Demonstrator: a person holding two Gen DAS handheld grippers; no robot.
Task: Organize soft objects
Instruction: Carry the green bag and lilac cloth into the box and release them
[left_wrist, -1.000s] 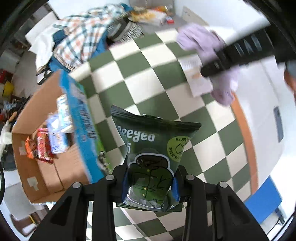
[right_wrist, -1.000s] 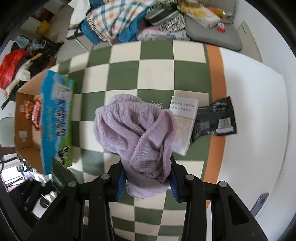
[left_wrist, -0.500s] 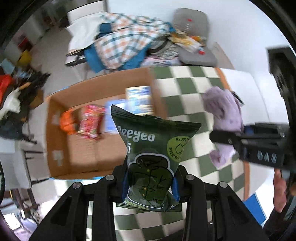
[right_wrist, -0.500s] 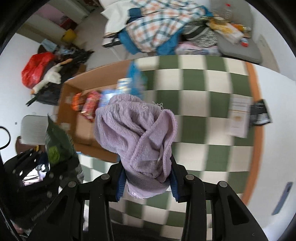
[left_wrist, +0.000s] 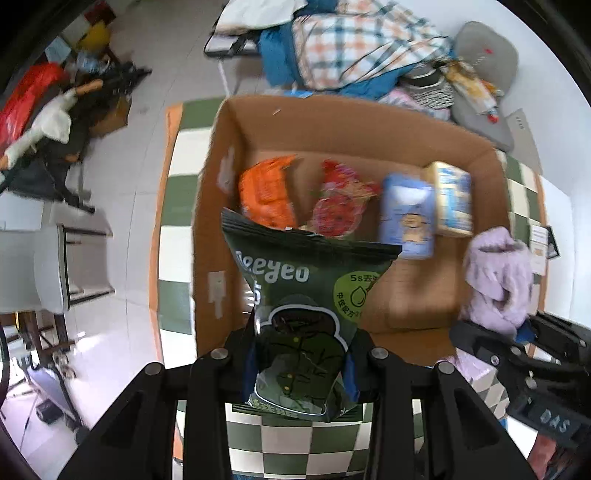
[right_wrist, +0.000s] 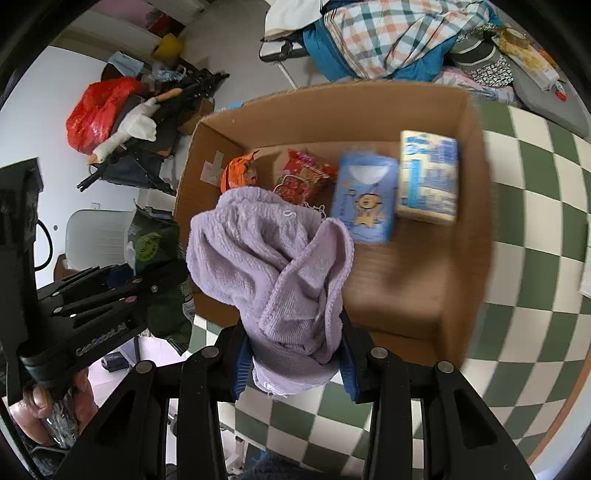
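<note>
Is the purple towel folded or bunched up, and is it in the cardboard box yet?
Bunched up, not in. The purple towel hangs crumpled from the shut right gripper, above the cardboard box.

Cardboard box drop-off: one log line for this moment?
left hand-held gripper: shut on green snack bag | right hand-held gripper: shut on purple towel | both over cardboard box

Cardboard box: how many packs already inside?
4, in a row along the far side of the cardboard box: orange pack at left, red pack, blue pack, pale yellow-blue pack at right. The held towel may hide more.
</note>
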